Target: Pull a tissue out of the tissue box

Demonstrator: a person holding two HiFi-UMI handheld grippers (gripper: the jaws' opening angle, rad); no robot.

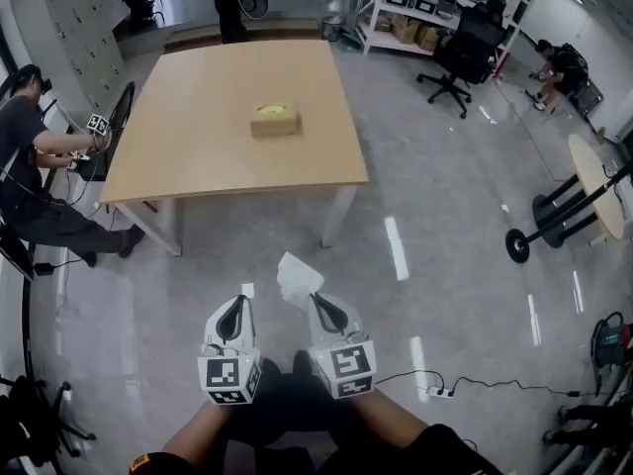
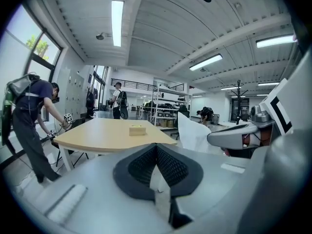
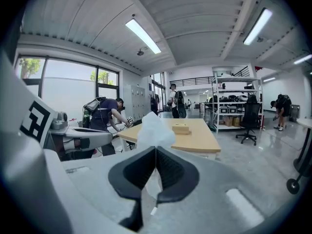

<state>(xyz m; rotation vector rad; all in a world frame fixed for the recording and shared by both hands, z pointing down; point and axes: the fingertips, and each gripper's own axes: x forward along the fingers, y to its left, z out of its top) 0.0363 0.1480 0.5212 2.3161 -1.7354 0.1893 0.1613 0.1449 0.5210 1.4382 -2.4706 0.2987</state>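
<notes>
Between the right gripper [image 3: 155, 151] fingers [image 3: 176, 172], the tissue [image 3: 153, 128] stands pinched

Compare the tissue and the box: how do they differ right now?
The tissue is white and crumpled; the box is a tan block with a yellow-green top. The tissue is pinched in the shut right gripper, above the floor; the box rests on the table. The tissue is close to the person; the box is well ahead and fully apart from it.
</notes>
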